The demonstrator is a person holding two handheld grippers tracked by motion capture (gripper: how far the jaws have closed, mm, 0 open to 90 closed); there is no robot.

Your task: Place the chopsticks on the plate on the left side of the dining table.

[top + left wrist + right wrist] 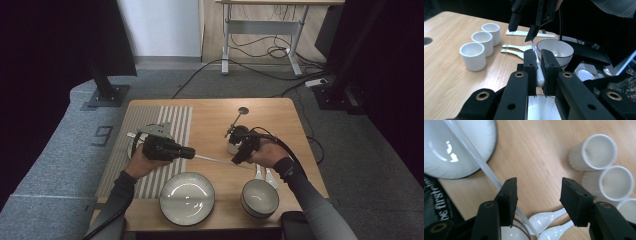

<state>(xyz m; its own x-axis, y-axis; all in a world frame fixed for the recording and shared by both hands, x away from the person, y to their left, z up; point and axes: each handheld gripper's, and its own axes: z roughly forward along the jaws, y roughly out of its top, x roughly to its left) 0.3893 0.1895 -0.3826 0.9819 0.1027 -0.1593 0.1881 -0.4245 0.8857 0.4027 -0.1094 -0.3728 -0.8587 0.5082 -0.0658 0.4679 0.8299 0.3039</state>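
Observation:
My left gripper (189, 152) (537, 53) is shut on a long white chopstick (220, 161) (533, 45) (474, 155), held level above the table and pointing right. My right gripper (238, 156) (537, 187) stands open at the chopstick's far end. In the right gripper view the stick passes behind one jaw, and I cannot tell if they touch. In the left gripper view the right gripper's fingers (532, 31) hang just over the stick's tip. Below lie two white spoons (265, 174) (515, 50) (549, 220).
A white plate (186, 197) (456, 147) and a bowl (260, 197) (555, 50) sit near the front edge. Three white cups (480, 45) (606, 167) stand in a row by the right hand. More chopsticks (524, 33) lie behind the spoons. A striped mat (165, 120) covers the table's left.

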